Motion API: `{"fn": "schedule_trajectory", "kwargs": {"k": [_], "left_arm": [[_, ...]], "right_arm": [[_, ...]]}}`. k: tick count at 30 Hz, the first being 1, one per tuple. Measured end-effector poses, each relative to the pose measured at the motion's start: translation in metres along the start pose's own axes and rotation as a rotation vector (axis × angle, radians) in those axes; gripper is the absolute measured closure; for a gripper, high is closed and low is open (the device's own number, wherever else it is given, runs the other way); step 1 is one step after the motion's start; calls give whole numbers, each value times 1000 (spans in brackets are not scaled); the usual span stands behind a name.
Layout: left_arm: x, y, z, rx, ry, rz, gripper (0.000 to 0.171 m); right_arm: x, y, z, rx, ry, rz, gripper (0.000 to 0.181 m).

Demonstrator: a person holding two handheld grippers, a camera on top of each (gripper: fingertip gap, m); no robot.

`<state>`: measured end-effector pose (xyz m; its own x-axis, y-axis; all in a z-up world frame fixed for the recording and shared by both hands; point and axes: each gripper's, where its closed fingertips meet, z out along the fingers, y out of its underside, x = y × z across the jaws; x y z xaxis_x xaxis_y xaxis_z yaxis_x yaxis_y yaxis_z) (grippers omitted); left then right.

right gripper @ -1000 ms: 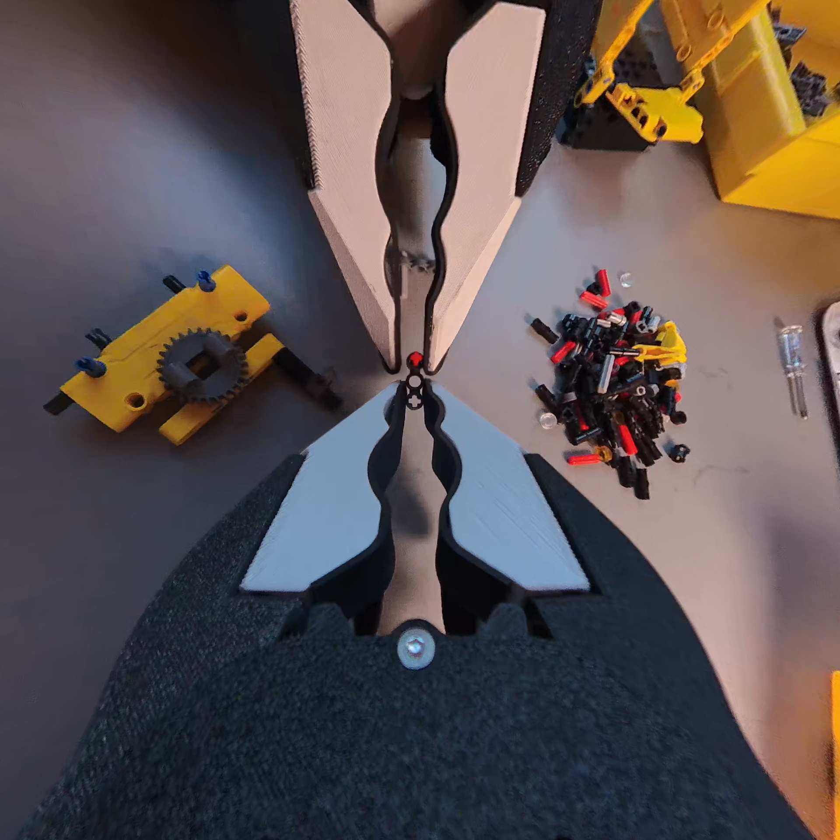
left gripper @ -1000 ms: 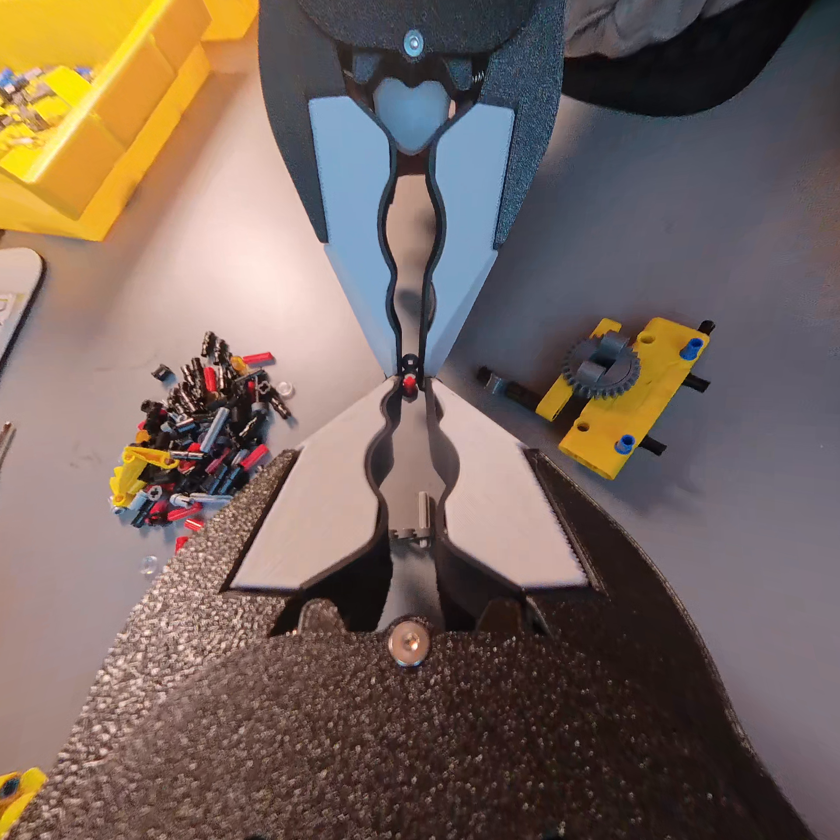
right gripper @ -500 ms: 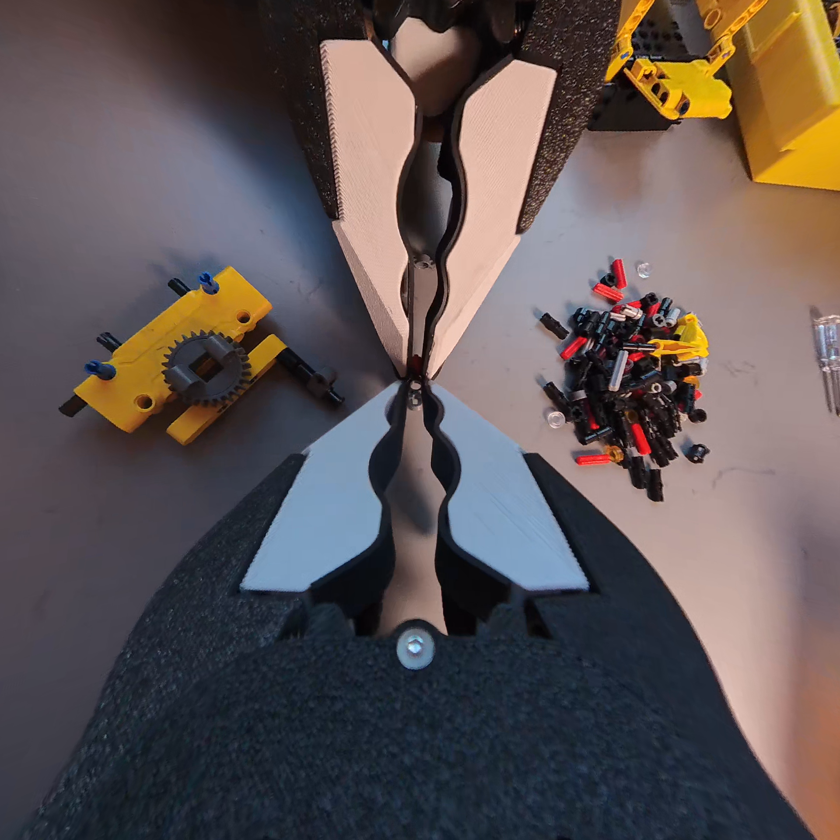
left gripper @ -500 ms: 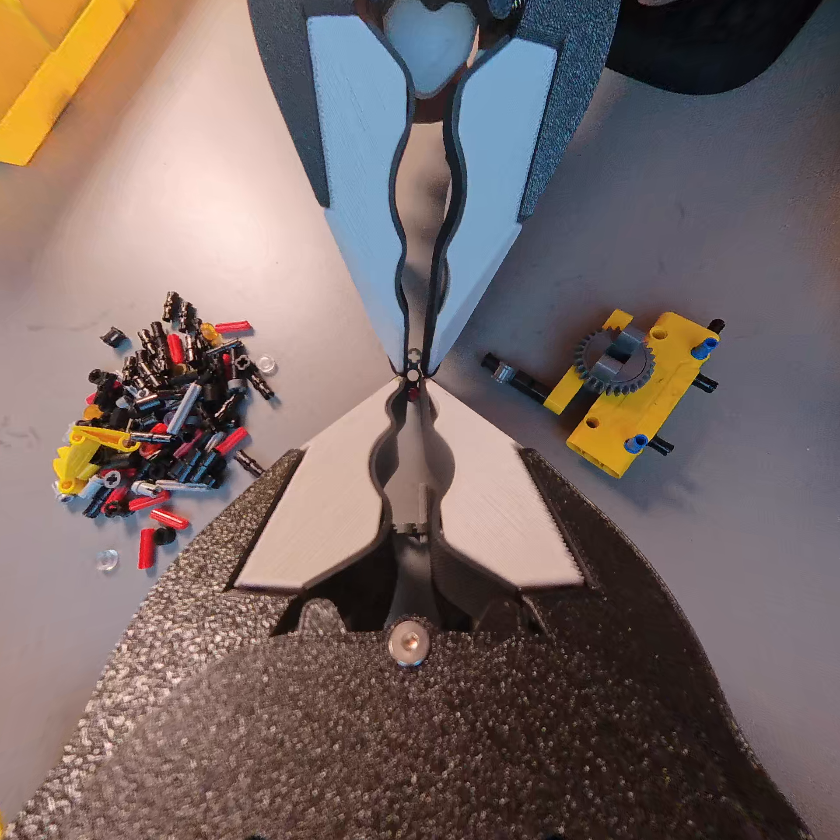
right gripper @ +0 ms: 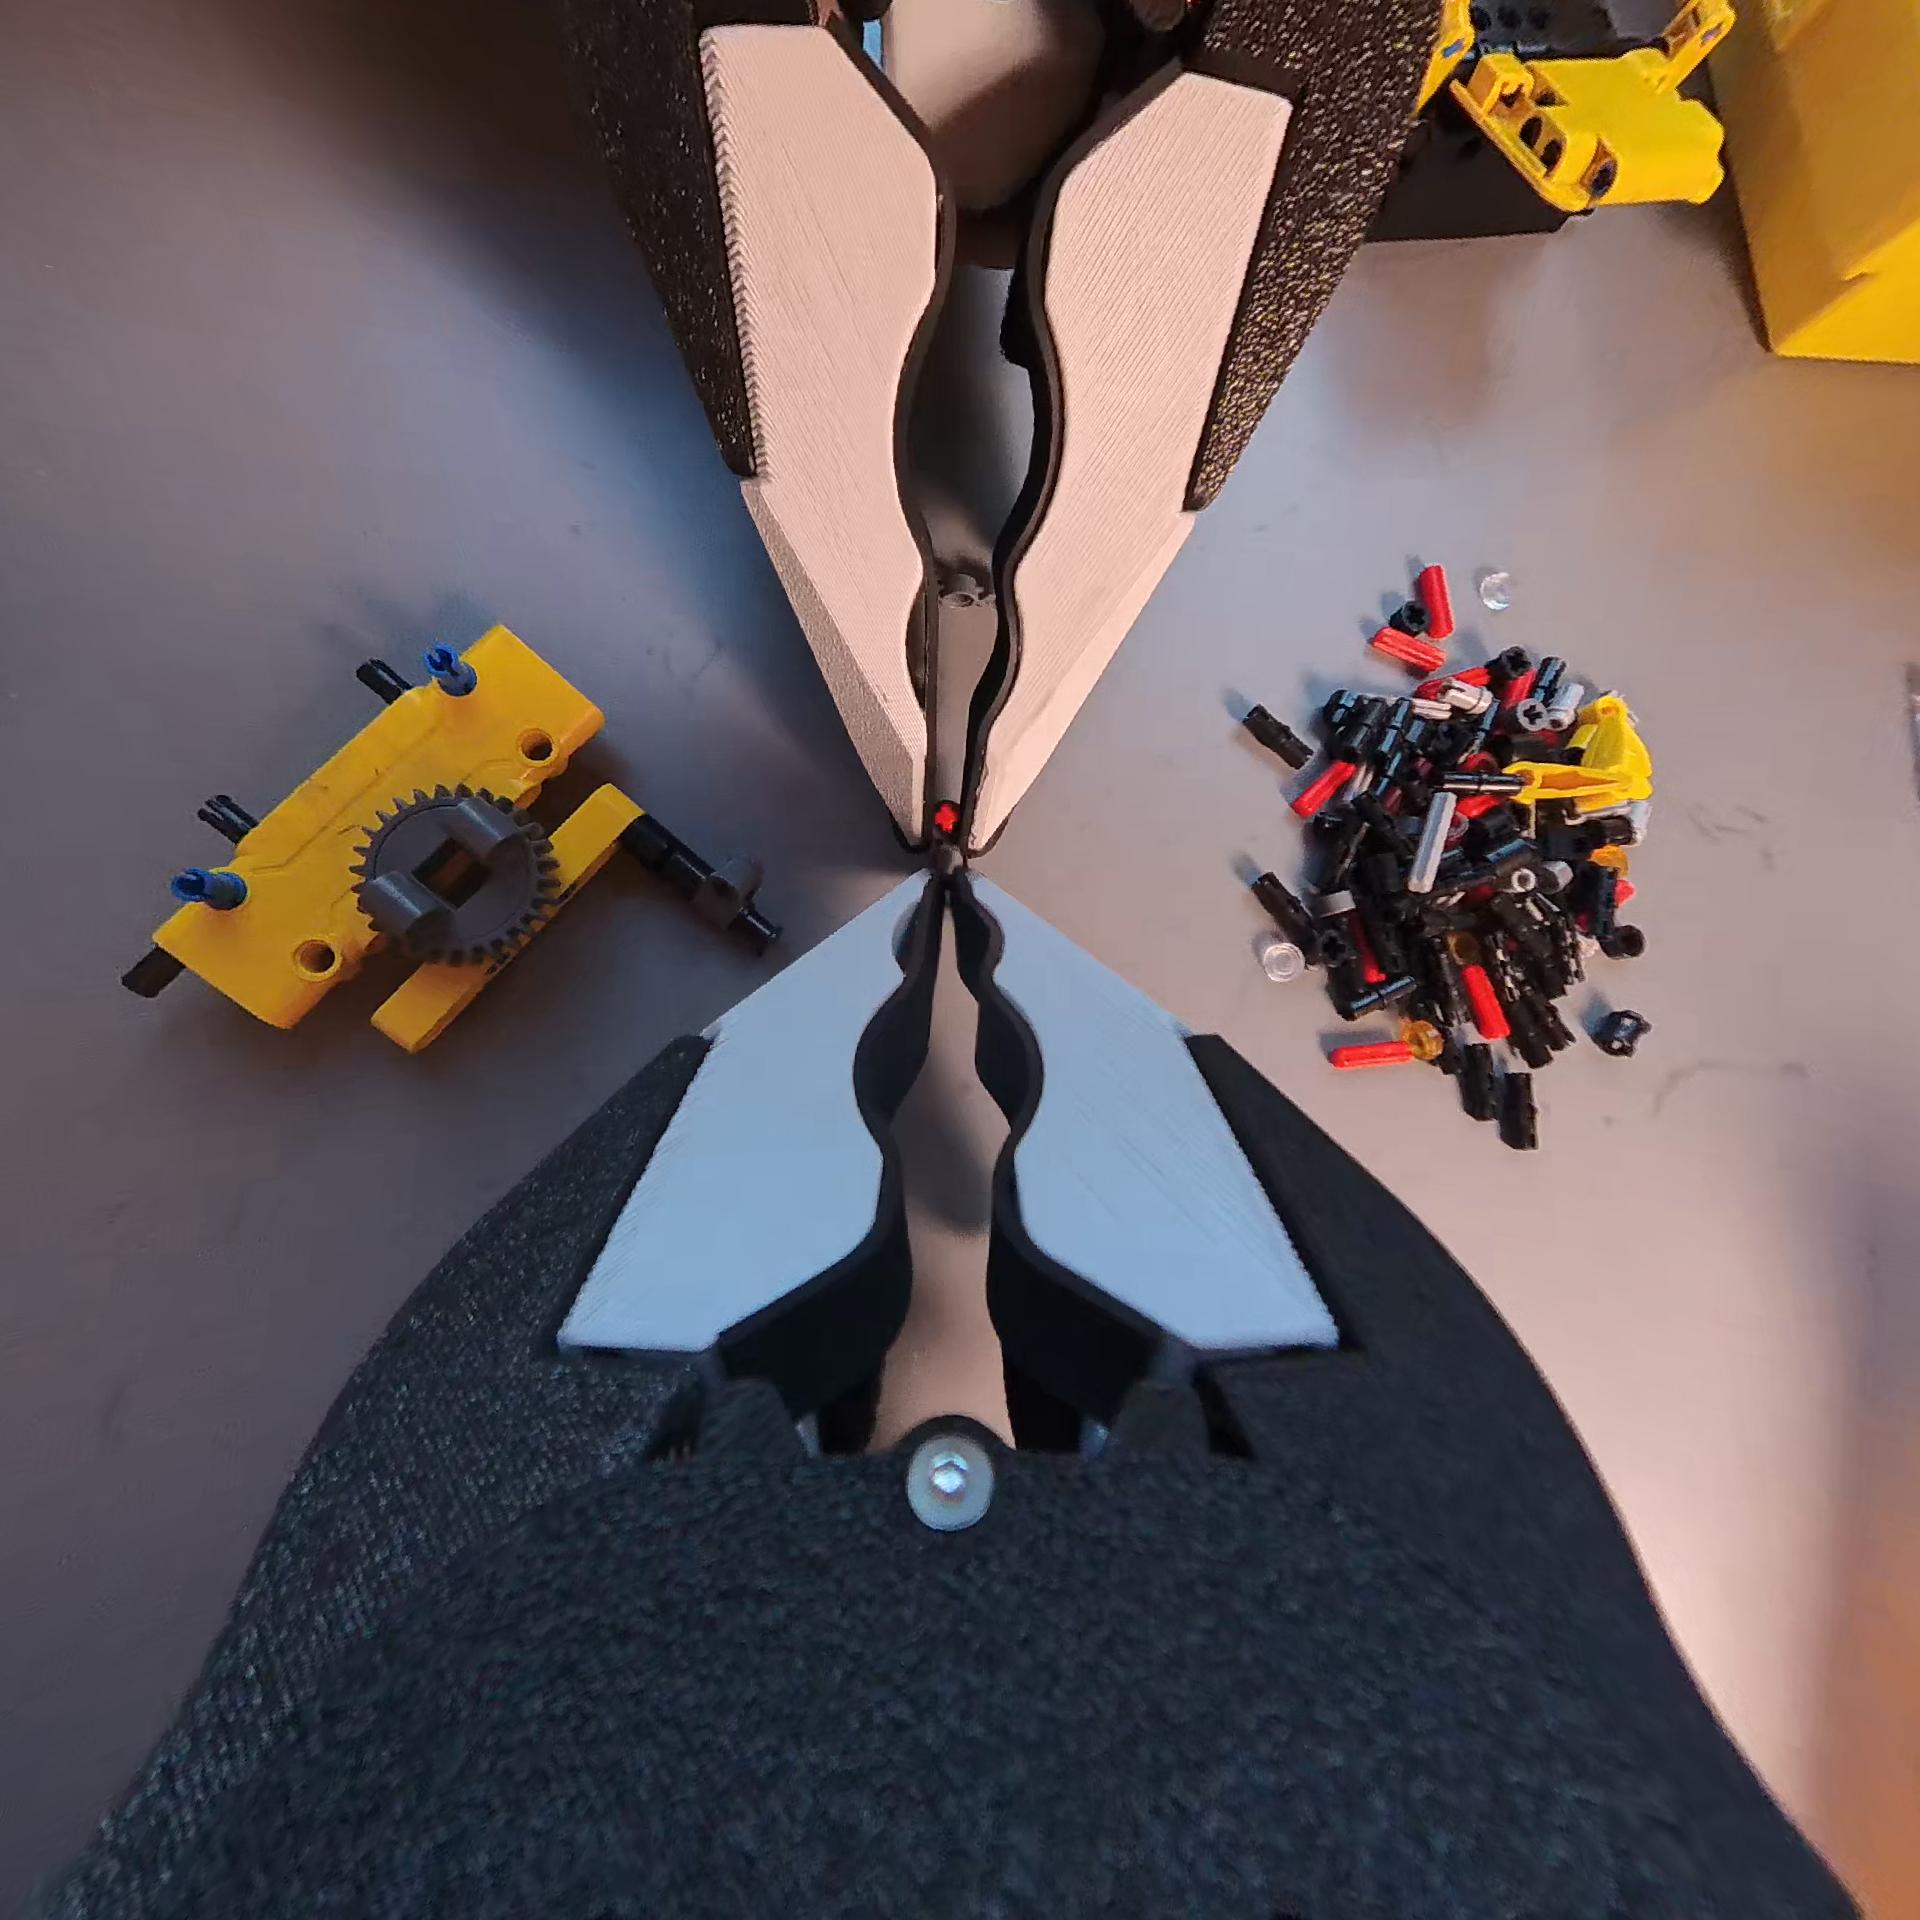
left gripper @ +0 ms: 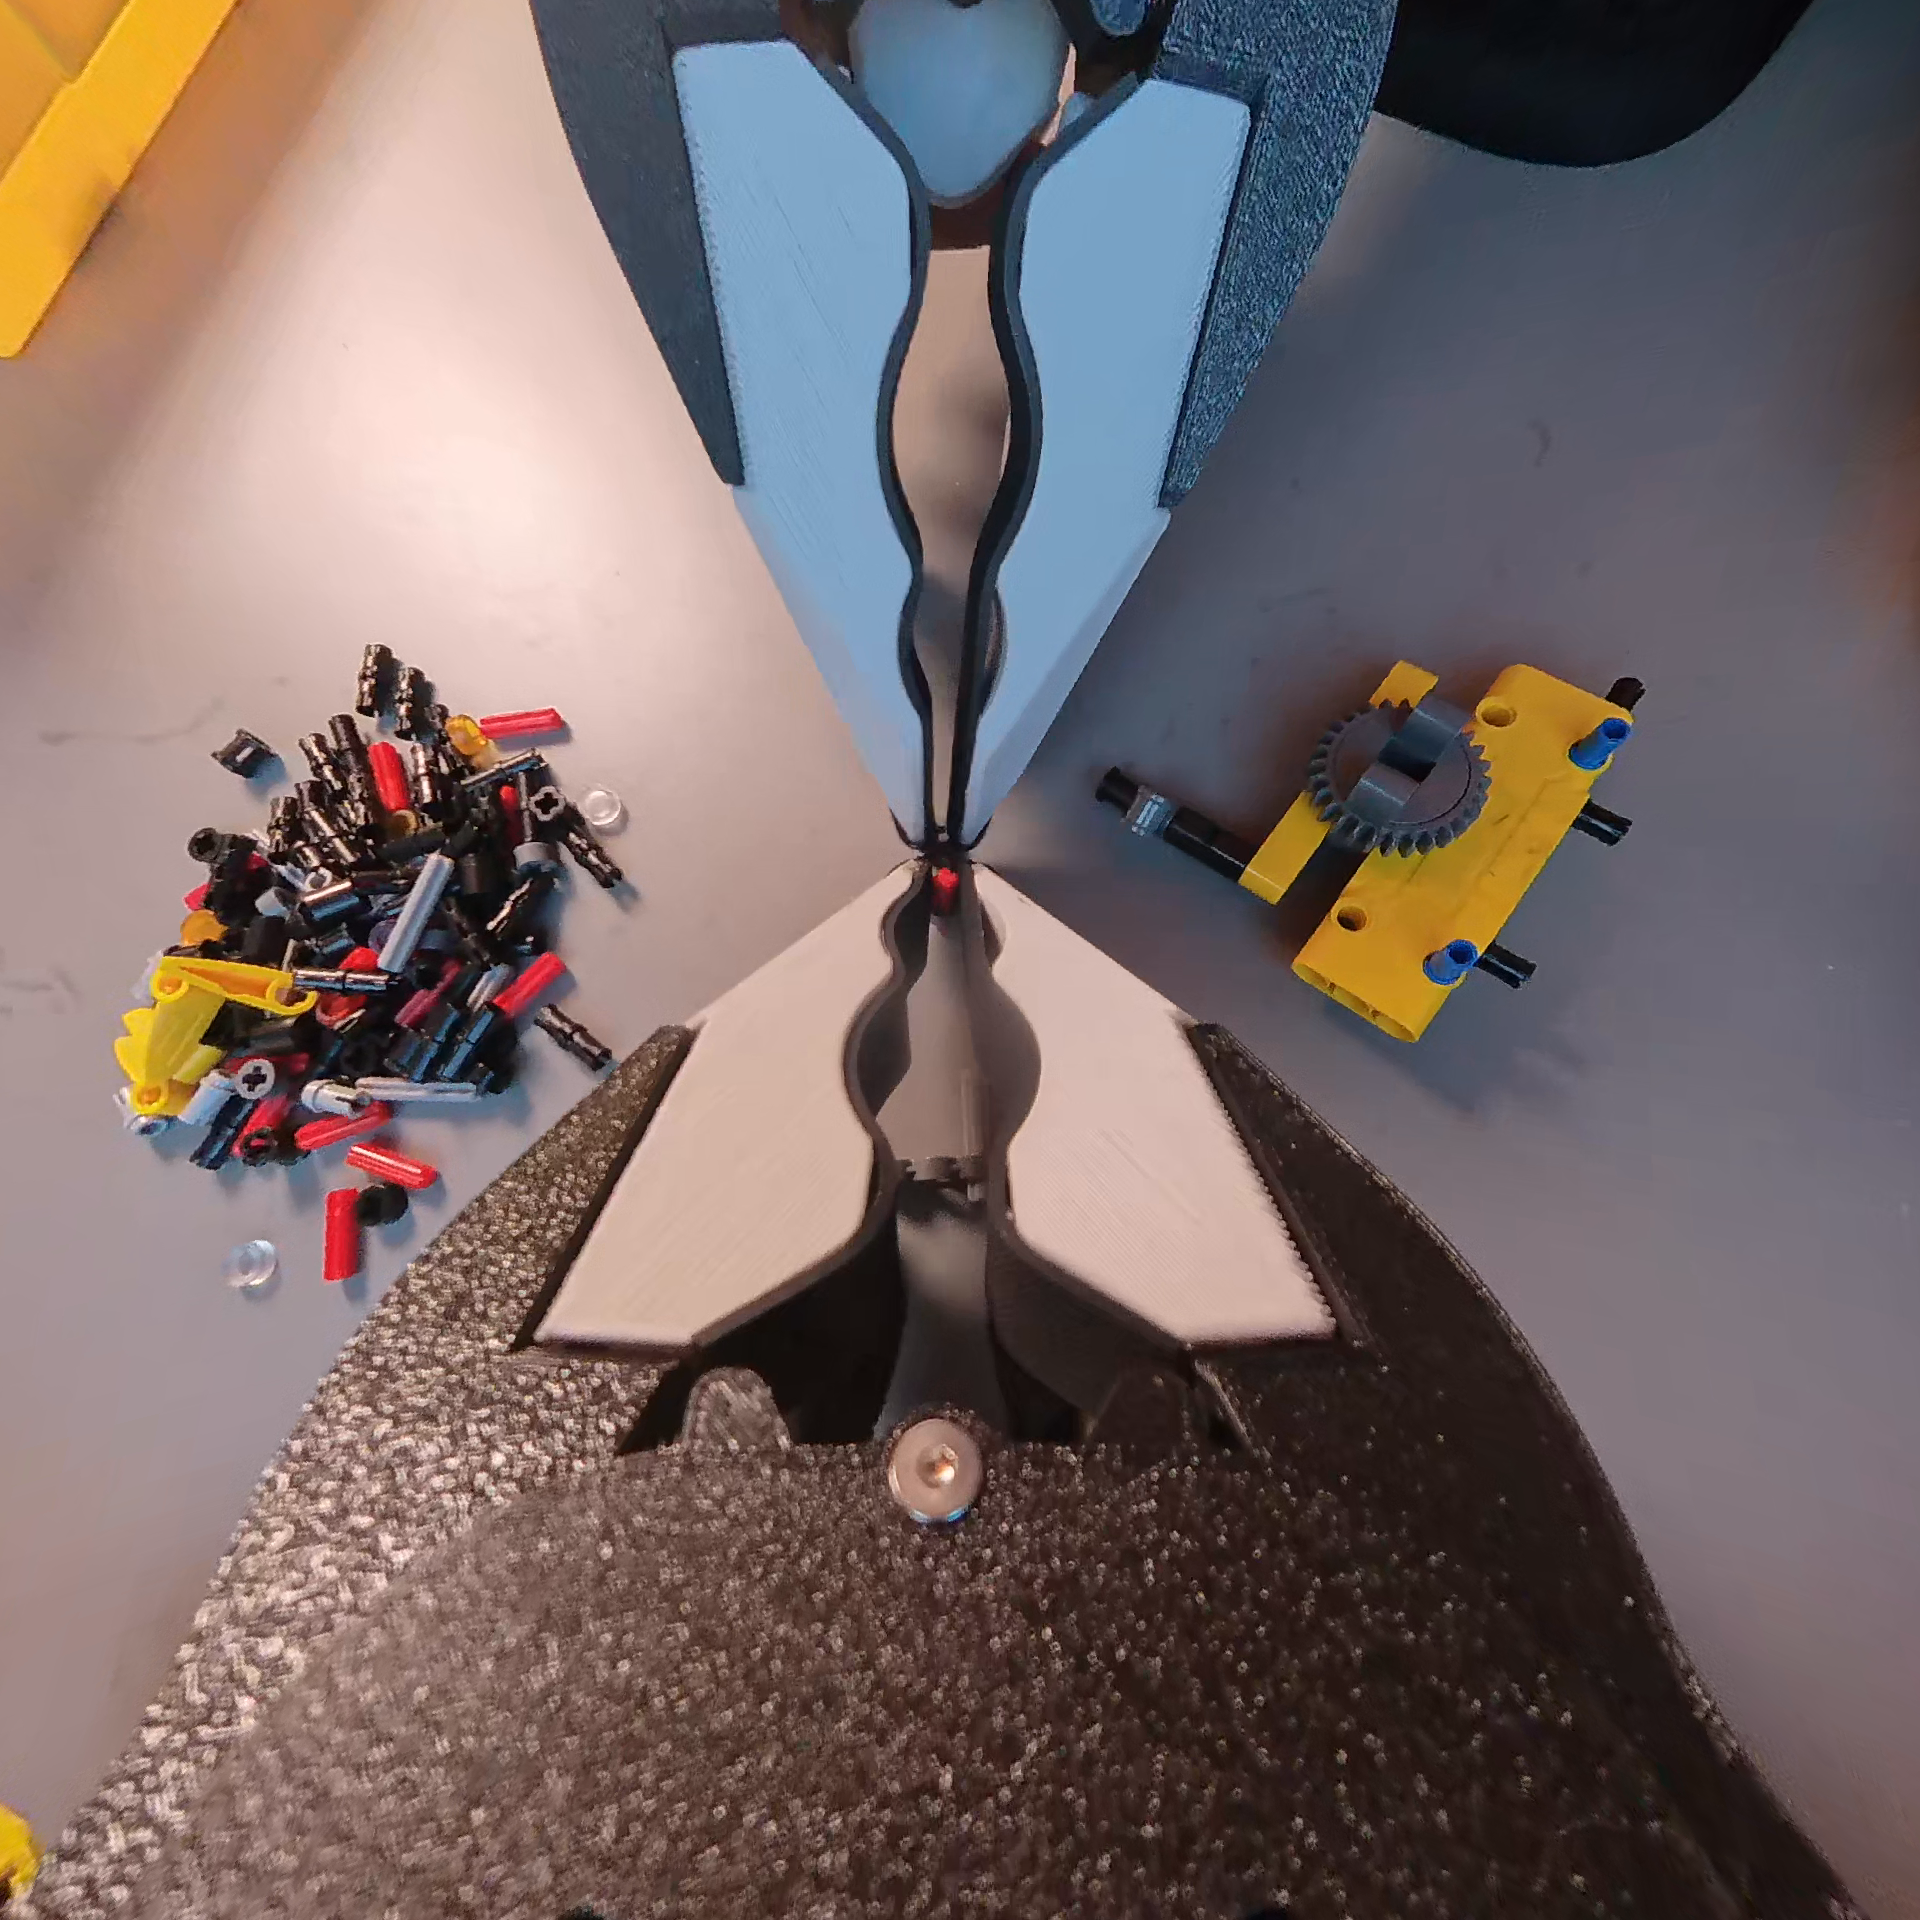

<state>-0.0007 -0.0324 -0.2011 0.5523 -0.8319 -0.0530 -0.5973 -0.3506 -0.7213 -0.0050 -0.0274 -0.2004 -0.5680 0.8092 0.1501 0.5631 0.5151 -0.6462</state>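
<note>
Looking down at a plain grey tabletop [left gripper: 1558, 416], with a yellow bin [right gripper: 1829, 208] and a yellow-and-black brick model [right gripper: 1579, 135] sitting off at the far edge. Meeting nose to nose just above the surface: left gripper [left gripper: 940, 883] pinching down on a tiny red pin [left gripper: 943, 891] right at its tips, right gripper [right gripper: 945, 878] squeezing a small dark piece [right gripper: 945, 857], too tiny to really identify. Lining up end to end, red pin and dark piece touching or just about, hard to call whether actually mated. Also riding farther back between the left fingers, a thin grey axle bit [left gripper: 966, 1143]. Lying to one side of the meeting point, a loose pile of black, red and grey pins [left gripper: 364, 935], well apart from both tips. Resting on the other side, a yellow block with a grey gear [left gripper: 1423, 831] on top, blue pins and black axles poking out, not being touched by either gripper.
</note>
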Motion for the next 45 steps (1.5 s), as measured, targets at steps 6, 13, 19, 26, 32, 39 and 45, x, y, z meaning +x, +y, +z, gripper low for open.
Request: {"fn": "schedule_trajectory", "kwargs": {"k": [6, 13, 19, 26, 32, 39, 45], "left_arm": [[-1, 0, -1, 11, -2, 5, 169], [-3, 2, -8, 2, -12, 11, 164], [-1, 4, -6, -2, 1, 6, 170], [1, 6, -3, -22, 4, 12, 171], [-1, 4, -6, -10, 2, 6, 171], [1, 2, -2, 0, -7, 30, 169], [1, 1, -1, 1, 28, -36, 170]], "right_arm": [[0, 0, 2, 6, -27, 32, 171], [-1, 0, 4, 6, -46, 52, 176], [0, 0, 4, -2, -46, 54, 176], [-3, -3, 5, 13, -53, 50, 174], [-3, -1, 6, 8, -49, 49, 175], [-3, -1, 6, 7, -57, 64, 175], [-3, -1, 5, 9, -54, 65, 170]]}}
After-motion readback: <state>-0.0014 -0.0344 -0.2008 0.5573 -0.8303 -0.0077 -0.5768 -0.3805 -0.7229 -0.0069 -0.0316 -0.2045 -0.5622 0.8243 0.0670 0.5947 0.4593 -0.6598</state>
